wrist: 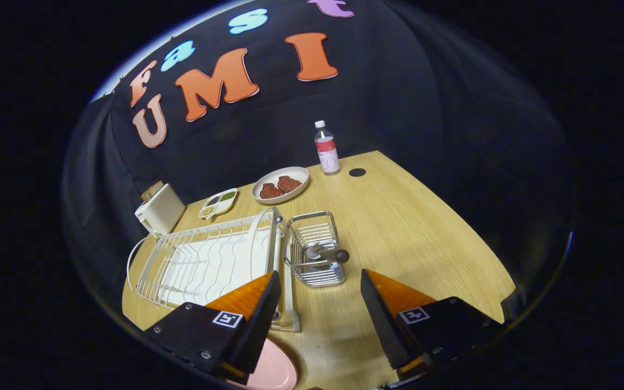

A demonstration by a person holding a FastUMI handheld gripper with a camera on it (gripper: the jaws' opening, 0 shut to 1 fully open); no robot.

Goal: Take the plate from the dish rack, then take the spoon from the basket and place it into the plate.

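The hand-held gripper hangs over the near part of the wooden surface with its 2 fingers spread wide apart and nothing between them. A pink plate lies flat on the surface at the near edge, partly under the left finger. Just beyond the fingers stands a wire basket, and the spoon sits in it with its dark handle leaning out to the right over the rim. Touching the basket on its left is the white dish rack, its wire slots bare over a white tray. Further off, a white bowl holds 2 reddish-brown pieces of food, and a small divided dish with green and dark fillings lies to its left. A cream toaster stands at the far left corner. A clear bottle with a red label stands at the far edge, next to a dark round hole in the surface
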